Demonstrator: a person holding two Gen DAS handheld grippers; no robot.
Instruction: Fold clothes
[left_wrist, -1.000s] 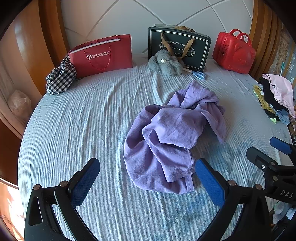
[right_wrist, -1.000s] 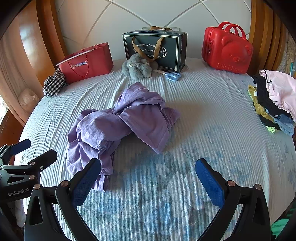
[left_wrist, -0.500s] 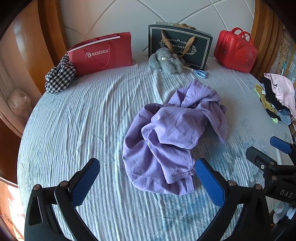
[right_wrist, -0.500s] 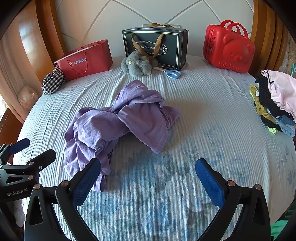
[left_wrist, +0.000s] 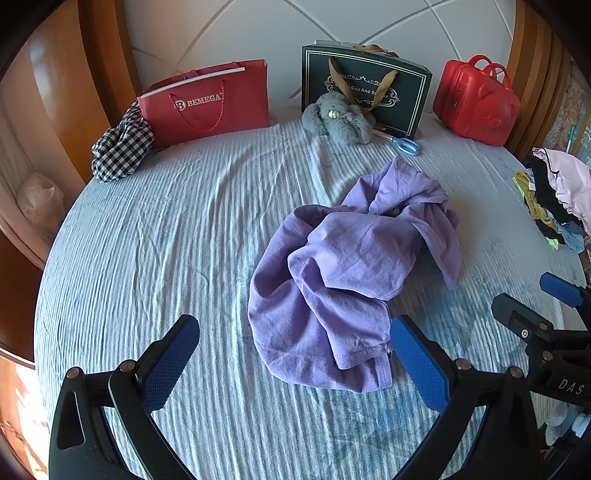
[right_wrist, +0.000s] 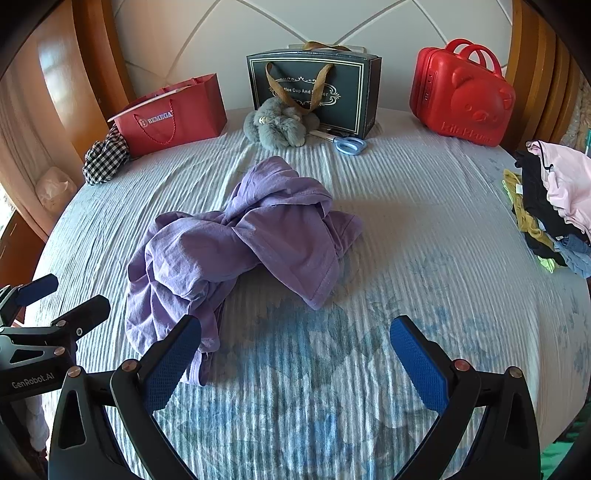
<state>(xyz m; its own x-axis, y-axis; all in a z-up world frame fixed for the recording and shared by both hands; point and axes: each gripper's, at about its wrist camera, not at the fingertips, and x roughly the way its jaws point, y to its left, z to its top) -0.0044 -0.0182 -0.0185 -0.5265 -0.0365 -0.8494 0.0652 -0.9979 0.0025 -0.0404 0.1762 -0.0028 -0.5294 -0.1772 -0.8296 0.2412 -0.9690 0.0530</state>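
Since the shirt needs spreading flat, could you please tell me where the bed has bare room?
Free: the sheet left of the purple shirt, below the red bag; and right of it, before the clothes pile. Crowded: the headboard edge, with the gift bag, plush toy, scissors, red case.

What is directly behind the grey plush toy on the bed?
Behind the grey plush toy stands a dark green gift bag with brown ribbon handles. The toy covers the bag's lower front.

Bare striped bedsheet (left_wrist: 166, 240) lies open left of the crumpled purple garment (left_wrist: 343, 280) and before it; a clothes pile (right_wrist: 550, 206) crowds the right edge, bags line the headboard
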